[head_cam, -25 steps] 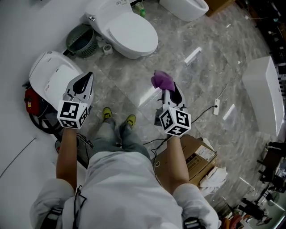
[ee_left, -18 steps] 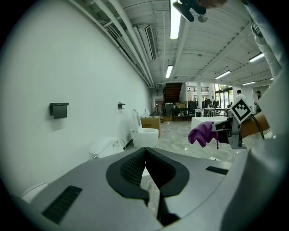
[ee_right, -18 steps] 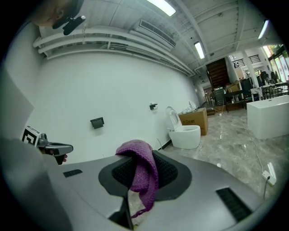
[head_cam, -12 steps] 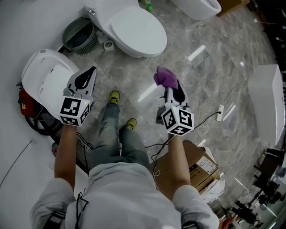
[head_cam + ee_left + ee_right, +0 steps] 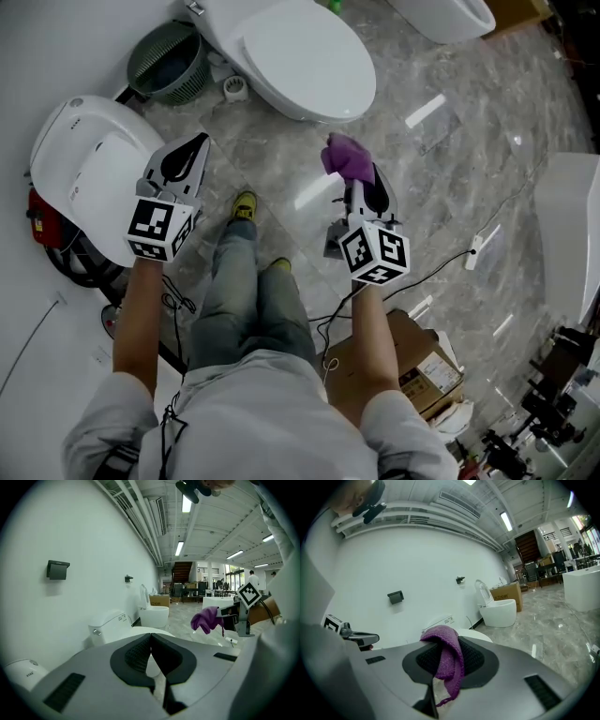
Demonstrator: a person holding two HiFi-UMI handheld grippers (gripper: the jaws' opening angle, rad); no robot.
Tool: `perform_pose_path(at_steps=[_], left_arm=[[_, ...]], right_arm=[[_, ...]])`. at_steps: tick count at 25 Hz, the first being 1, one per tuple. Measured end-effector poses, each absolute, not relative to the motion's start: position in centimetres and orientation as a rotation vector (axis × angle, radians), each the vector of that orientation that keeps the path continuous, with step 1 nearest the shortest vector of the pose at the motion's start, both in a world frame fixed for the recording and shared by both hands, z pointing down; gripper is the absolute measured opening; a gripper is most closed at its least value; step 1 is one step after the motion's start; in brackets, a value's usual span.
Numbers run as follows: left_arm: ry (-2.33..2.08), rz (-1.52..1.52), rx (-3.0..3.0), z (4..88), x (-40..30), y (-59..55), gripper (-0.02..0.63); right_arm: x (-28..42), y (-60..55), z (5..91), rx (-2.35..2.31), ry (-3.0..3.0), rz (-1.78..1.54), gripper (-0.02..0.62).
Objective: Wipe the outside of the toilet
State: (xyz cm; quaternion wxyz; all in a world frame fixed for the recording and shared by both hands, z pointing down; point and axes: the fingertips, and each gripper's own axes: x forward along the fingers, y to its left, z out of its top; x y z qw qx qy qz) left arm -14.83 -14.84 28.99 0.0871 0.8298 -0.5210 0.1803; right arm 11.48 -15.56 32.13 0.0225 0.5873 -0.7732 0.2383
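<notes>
The wiping has not begun; this looks like the approach, with the person standing on the marble floor (image 5: 450, 178) and both grippers held in the air short of the toilet (image 5: 305, 56). The right gripper (image 5: 362, 180) is pinching a purple cloth (image 5: 344, 157), which bunches over the tips of its jaws and hangs down between them. The left gripper (image 5: 198, 142) is pressed together with nothing in it, its tips meeting in a point. The toilet lies ahead of the grippers with its lid down, its tank against the wall and a green basket (image 5: 167, 62) just beside it on the left. A second white toilet (image 5: 89, 169) sits below the left gripper. The next move, as I judge it, calls for the right gripper to go forward and down until the cloth touches the outer side of the bowl or the tank, then press it flat enough to wipe rather than drag a loose fold. The left gripper seems free to steady the lid or keep clear.
</notes>
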Motion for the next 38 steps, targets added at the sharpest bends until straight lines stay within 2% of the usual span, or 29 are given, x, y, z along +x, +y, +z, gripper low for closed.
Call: perform_pose_path(at_steps=[28,38], left_arm=[[-1.584,0.498,2.514,53.4,-15.3,-22.3,0.017],[-1.616,0.484,2.549,60.2,-16.0,-23.7,0.017]], right_arm=[[8.7,-22.4,56.5,1.753,-2.450,0.773,0.089],[6.7,-24.7,62.2,1.692,-2.524,0.689,0.089]])
